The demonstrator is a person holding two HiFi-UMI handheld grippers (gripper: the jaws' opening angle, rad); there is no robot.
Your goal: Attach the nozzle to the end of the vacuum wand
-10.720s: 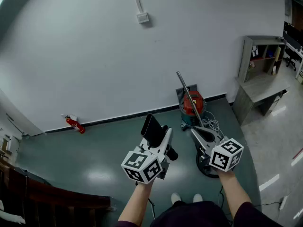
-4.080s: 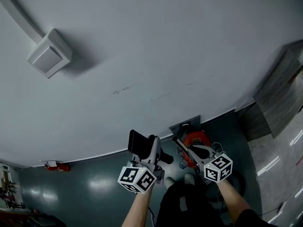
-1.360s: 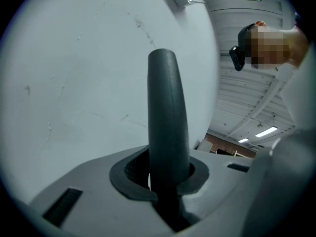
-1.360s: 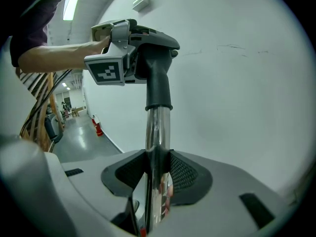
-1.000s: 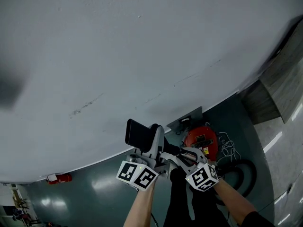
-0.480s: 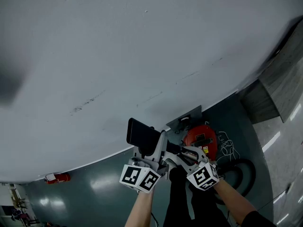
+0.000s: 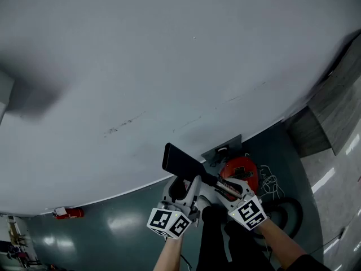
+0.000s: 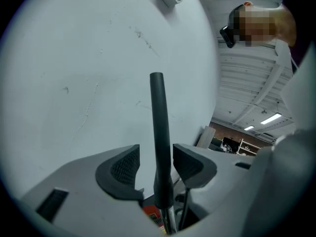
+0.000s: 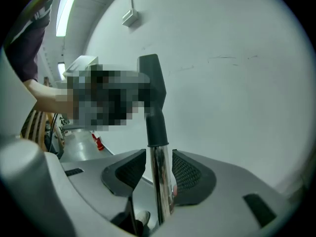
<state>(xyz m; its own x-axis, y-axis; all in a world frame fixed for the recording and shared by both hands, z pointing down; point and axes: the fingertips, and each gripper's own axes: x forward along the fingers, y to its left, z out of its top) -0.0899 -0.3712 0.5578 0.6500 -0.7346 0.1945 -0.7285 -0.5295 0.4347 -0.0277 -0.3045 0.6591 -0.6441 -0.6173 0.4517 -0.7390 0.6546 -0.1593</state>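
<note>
Grey wall [image 7: 169,66] fills most of my head view. Below it is the green floor [image 7: 113,219], with the red vacuum canister [image 7: 241,171] parked at the floor's edge against that wall. The chrome wand [image 9: 159,181] rises up off the floor from beside the canister. The black nozzle [image 8: 158,132] is already seated over its upper end, collar down on the metal.

So the whole piece makes one long line running up and away from me toward the wall, with the nozzle at the far end and bare tube nearer.

My right tool [image 9: 159,157] is the lower one, around the chrome just under the collar. Its jaws have just eased a little wider. The tube looks to rest against one pad with a gap at the other (cradled rather than clamped, as far as I can judge).

My left tool [image 8: 155,154] is the nearer one to the nozzle and straddles its flat neck. Its jaws have just been opening to their widest, and neither pad presses.

I reckon the fitting is done. Backing off will mean drawing each tool straight back from that line without nudging it sideways.
</note>
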